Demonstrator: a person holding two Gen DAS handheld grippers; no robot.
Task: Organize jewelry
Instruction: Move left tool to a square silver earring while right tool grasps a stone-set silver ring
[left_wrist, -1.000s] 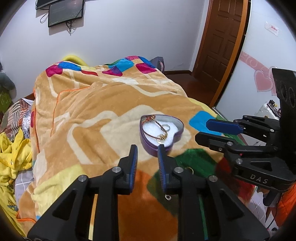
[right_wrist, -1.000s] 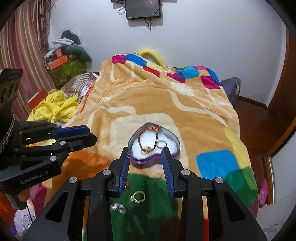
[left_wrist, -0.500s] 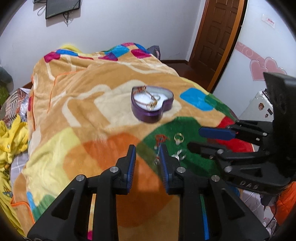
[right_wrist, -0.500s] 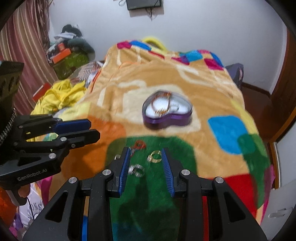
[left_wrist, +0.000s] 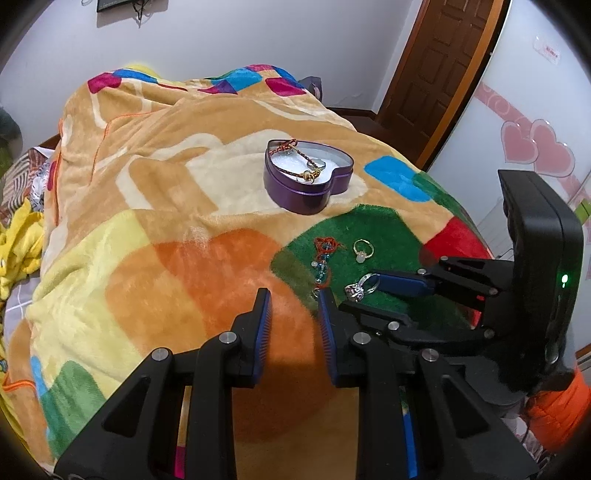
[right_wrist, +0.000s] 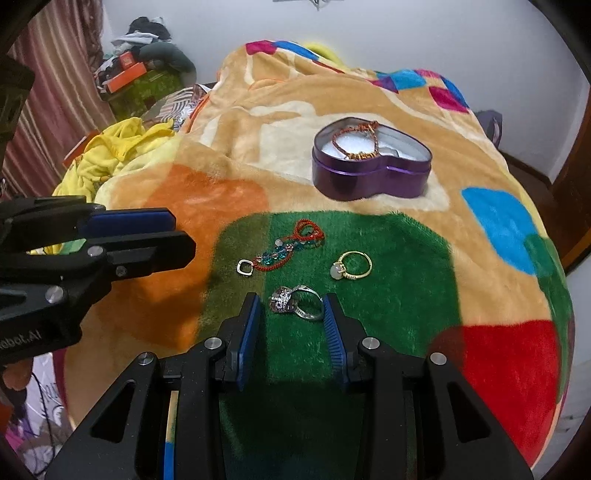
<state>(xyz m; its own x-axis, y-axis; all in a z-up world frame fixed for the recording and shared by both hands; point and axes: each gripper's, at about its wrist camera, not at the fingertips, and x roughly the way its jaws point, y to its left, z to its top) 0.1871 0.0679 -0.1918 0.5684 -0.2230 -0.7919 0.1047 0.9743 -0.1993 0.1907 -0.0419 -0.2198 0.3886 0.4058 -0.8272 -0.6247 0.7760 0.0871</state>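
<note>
Right gripper (right_wrist: 290, 308), jaws open, brackets the silver ring (right_wrist: 297, 302) on the blanket's (right_wrist: 229, 147) green patch near its foot edge, aligned for a pinch (contact apparently not yet made). Gold ring (right_wrist: 352, 266) and beaded piece (right_wrist: 288, 247) lie just beyond. Tin (right_wrist: 369, 173), mid-blanket, holds a bracelet (right_wrist: 356, 142). Left gripper (left_wrist: 293, 310) waits open, empty.

Both grippers are now pulled back from the heart tin (right_wrist: 371, 162); the right gripper (right_wrist: 291, 306) now brackets the silver ring (right_wrist: 295, 303), while the left gripper (left_wrist: 293, 302) hovers over the orange patch.
</note>
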